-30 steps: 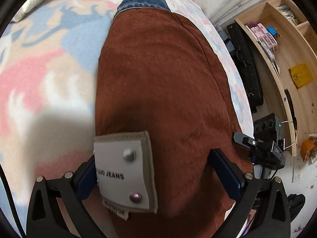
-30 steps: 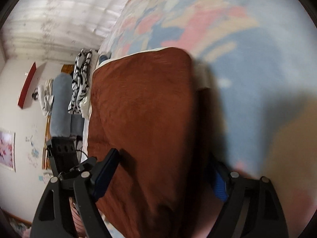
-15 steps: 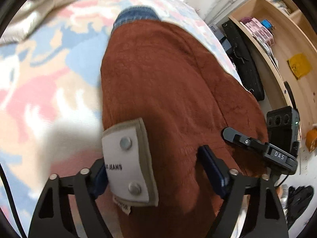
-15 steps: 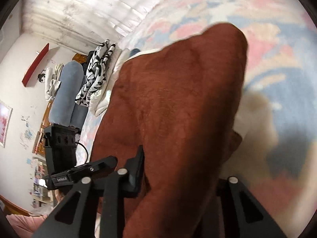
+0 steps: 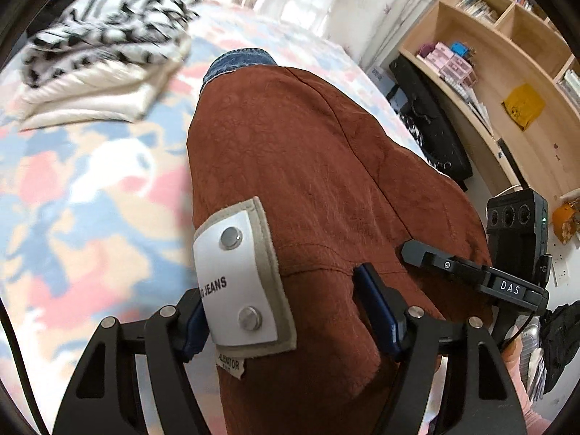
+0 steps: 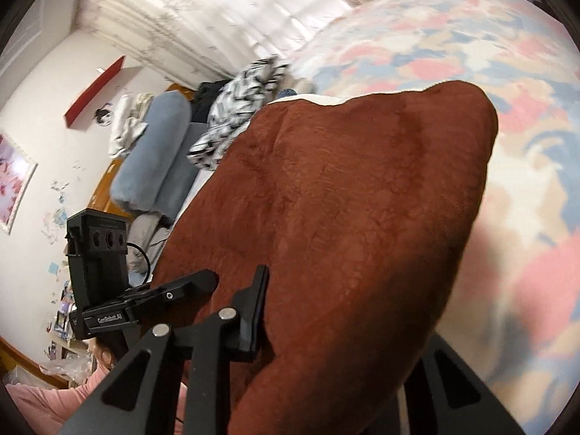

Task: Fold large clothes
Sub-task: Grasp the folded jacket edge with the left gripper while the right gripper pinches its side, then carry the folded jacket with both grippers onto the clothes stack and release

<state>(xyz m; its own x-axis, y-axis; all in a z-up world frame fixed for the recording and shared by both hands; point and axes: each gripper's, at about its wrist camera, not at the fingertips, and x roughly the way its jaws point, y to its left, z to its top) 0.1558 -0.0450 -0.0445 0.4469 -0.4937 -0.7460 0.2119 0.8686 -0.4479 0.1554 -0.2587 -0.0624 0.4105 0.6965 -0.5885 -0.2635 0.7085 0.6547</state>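
Across the centre of the left wrist view, the rust-brown garment fills most of the frame, running from my fingers up toward a blue denim edge at upper centre. My left gripper has the near edge of it pinched between both blue pads, right beside the white brand patch with its two metal snaps. Jaws are narrowed onto bunched cloth, not fully together.

Right wrist view: same garment bulges across centre and lower frame. My right gripper shows one finger pressed against the cloth at lower centre left; the other is mostly hidden behind the fabric at lower right. It looks clamped on the near edge, since the cloth rises straight out of it.

Garment lies over the patterned pink-and-blue bedspread, its near end lifted off the bed in both grippers, far end apparently resting on the bed.

Progress, as I judge it: the piece already looks narrowed into a long strip, so some folding appears done. Left to do: carry the held end over toward the denim edge, lay it flat, release.

Zebra-print clothes sit upper left, well apart.
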